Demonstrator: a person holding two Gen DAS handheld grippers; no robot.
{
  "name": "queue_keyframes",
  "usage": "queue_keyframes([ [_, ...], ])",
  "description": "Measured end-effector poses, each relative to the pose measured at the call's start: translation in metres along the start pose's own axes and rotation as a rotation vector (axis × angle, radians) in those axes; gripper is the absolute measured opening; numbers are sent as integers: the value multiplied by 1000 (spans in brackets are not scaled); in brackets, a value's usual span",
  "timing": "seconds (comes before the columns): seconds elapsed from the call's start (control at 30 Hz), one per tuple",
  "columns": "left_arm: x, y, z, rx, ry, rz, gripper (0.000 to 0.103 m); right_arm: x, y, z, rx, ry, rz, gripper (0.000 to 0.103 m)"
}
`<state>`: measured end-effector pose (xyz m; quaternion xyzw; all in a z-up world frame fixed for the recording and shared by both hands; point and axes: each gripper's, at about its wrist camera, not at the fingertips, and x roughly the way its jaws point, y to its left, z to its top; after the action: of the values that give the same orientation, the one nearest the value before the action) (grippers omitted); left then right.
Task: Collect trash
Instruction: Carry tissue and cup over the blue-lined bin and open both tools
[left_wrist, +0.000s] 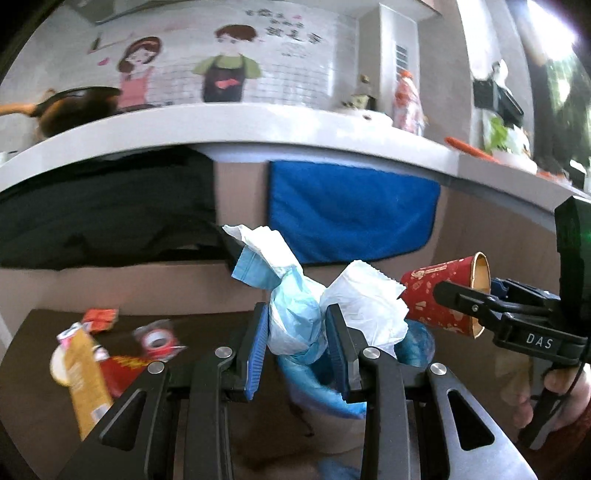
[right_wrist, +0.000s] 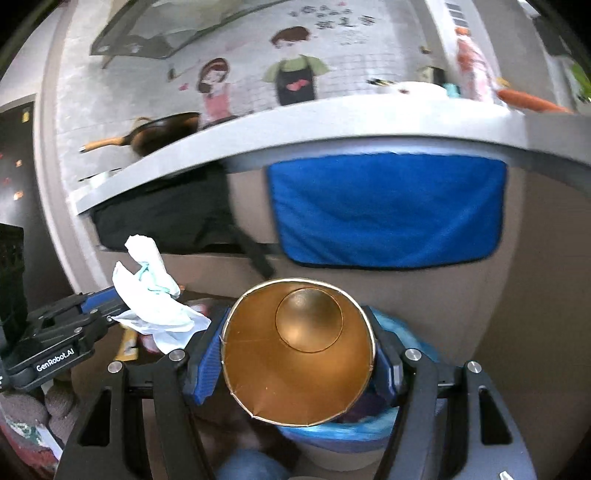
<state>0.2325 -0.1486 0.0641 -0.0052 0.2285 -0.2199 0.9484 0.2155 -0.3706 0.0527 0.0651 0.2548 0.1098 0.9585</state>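
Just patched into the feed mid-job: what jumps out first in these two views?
The left hand-held gripper is clamped on a crumpled wad of white and pale blue tissue, and the right hand-held gripper grips a red paper cup with a gold inside. Both hang over a blue-lined bin, before a blue cloth hanging under the counter.

Crumpled white and pale-blue tissue wad (left_wrist: 295, 314) clamped between left gripper (left_wrist: 297, 341) pads, above blue-lined bin (left_wrist: 413, 343). Red paper cup (left_wrist: 443, 295) held in right gripper (right_wrist: 297, 354), just right of wad. Wrappers (left_wrist: 92, 354) scattered on dark mat (left_wrist: 207, 325), left. Blue cloth (left_wrist: 351, 210) hung behind, under counter (left_wrist: 258, 125).
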Motion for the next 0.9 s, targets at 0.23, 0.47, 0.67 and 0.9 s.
queue_keyframes([
  [0.23,59,-21,-4,17,78,-37,32,26,-52,-17,94,49,-26,63],
  [0.47,94,-15,-14,2,142,-40,32,52,-73,-30,143,83,-13,63],
  [0.67,114,-7,-24,-31,196,-53,32,69,-81,-35,168,107,-5,63],
  [0.9,131,-5,-27,-65,230,-73,32,85,-82,-40,160,136,0,63],
])
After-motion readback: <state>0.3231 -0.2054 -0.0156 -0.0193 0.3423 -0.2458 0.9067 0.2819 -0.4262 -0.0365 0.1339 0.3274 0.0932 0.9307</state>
